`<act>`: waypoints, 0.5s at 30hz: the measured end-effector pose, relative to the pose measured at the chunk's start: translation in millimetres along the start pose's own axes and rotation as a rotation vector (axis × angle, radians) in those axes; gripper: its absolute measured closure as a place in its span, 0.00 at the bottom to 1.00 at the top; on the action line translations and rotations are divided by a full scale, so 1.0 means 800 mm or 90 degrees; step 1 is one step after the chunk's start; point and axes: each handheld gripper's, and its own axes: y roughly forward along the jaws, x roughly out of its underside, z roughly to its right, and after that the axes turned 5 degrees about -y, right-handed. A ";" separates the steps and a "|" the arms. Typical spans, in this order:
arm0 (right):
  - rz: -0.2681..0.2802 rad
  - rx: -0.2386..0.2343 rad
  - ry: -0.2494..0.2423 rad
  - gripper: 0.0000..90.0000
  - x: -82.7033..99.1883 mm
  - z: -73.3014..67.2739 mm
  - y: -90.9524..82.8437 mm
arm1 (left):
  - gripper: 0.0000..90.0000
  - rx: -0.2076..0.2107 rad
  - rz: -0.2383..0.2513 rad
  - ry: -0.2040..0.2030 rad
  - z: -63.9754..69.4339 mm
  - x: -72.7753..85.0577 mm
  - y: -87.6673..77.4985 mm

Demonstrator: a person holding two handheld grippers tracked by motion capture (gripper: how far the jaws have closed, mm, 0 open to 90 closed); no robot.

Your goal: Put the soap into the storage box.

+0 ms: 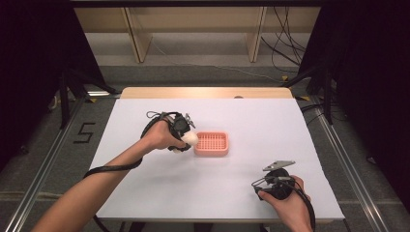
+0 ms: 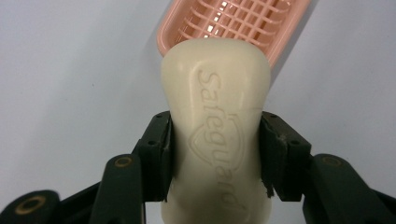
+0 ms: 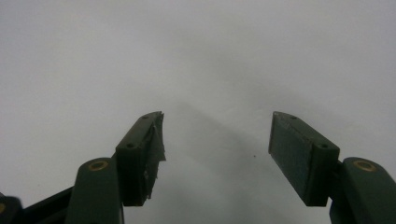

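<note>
- Carrying a cream bar of soap (image 2: 215, 126) toward a pink soap dish (image 1: 212, 143) looks like the work in hand, and it seems past its midpoint: the pick-up is done, the set-down is not.
- The left tool (image 1: 185, 140) is clamped on the soap; in the left gripper view both pads press the bar's long sides at about its middle, with the embossed face turned toward the camera and the far end sticking out past the pads.
- In the high view the soap sits at the dish's 9 o'clock, right at its rim; whether the two touch I cannot tell. In the left gripper view the dish (image 2: 224, 21) lies at 12 o'clock beyond the bar's far end, its slatted floor bare.
- The dish rests near the middle of the white tabletop (image 1: 145, 183), flat and square to the person.
- The right tool (image 1: 265, 182) is parked well apart at the dish's 5 o'clock, near the tabletop's near edge. Its jaws stand apart with nothing between them, over bare white surface.
- What remains, by my reading: bring the bar over the dish opening, lower it flat onto the slats, then let the left jaws part and draw back.
- The grip looks secure, though the bar's rounded sides could slip if tilted.
</note>
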 end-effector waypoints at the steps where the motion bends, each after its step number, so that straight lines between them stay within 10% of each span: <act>1: 0.000 0.000 -0.001 0.40 0.000 0.000 0.000 | 0.54 -0.002 0.002 0.006 0.000 -0.001 0.000; 15: 0.001 0.001 0.001 0.40 0.000 0.000 0.000 | 0.54 -0.001 0.012 0.016 0.000 -0.008 0.002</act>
